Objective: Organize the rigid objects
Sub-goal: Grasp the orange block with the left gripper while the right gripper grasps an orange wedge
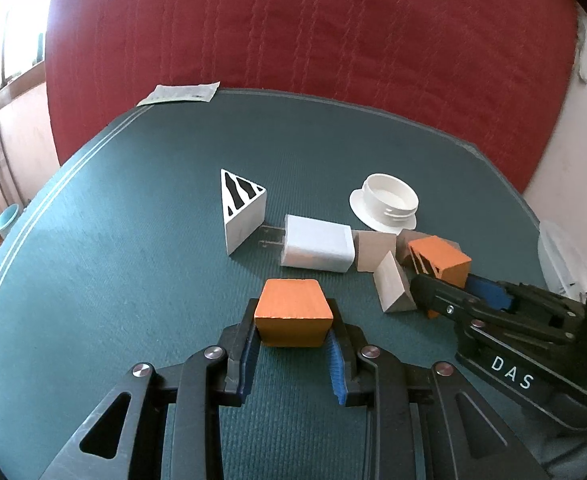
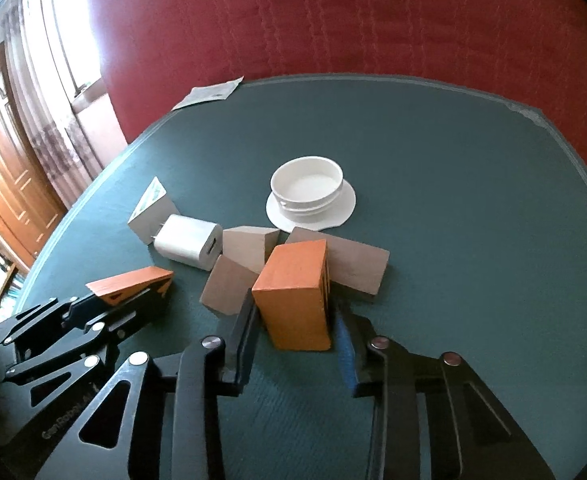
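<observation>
Orange blocks [image 1: 293,312] [image 2: 293,296], white charger [image 1: 317,249], black-striped white wedge [image 1: 242,204], teal mat [image 1: 133,240]

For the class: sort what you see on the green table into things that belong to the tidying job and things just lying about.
Job:
- orange block in left tongs
- orange striped block in right tongs
- beige wedges
- white wedge
- white charger
- white lid

Lying about:
- paper slip
- red quilt
</observation>
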`<action>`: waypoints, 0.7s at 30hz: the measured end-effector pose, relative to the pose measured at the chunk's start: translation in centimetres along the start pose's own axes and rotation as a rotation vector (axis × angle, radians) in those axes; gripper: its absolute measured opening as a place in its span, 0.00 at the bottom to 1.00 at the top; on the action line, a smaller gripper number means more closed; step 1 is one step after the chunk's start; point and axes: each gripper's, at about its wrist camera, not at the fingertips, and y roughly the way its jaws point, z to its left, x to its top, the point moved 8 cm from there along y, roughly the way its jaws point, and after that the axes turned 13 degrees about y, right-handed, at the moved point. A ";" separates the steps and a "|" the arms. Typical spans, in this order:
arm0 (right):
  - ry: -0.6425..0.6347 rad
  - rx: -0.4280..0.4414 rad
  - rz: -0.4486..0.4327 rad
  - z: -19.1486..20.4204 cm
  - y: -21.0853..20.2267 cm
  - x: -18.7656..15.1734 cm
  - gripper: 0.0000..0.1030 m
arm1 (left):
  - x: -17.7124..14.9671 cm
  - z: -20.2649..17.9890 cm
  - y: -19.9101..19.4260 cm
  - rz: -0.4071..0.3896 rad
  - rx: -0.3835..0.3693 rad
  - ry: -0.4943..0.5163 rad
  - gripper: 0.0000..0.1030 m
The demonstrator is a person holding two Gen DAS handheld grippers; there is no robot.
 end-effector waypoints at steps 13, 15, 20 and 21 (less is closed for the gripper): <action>0.084 0.013 -0.054 -2.3 -3.4 0.1 0.31 | -0.2 -0.3 -0.1 -0.002 -0.015 -0.002 0.30; 0.102 0.013 -0.059 -3.0 -4.1 -0.1 0.31 | -0.2 -0.4 -0.2 -0.003 -0.016 0.000 0.30; 0.153 0.013 -0.072 -5.1 -5.8 -0.5 0.30 | -0.4 -1.0 -0.6 -0.001 -0.029 0.008 0.30; 0.167 0.016 -0.074 -5.5 -6.1 -0.5 0.30 | -0.5 -1.2 -0.8 -0.002 -0.029 0.012 0.30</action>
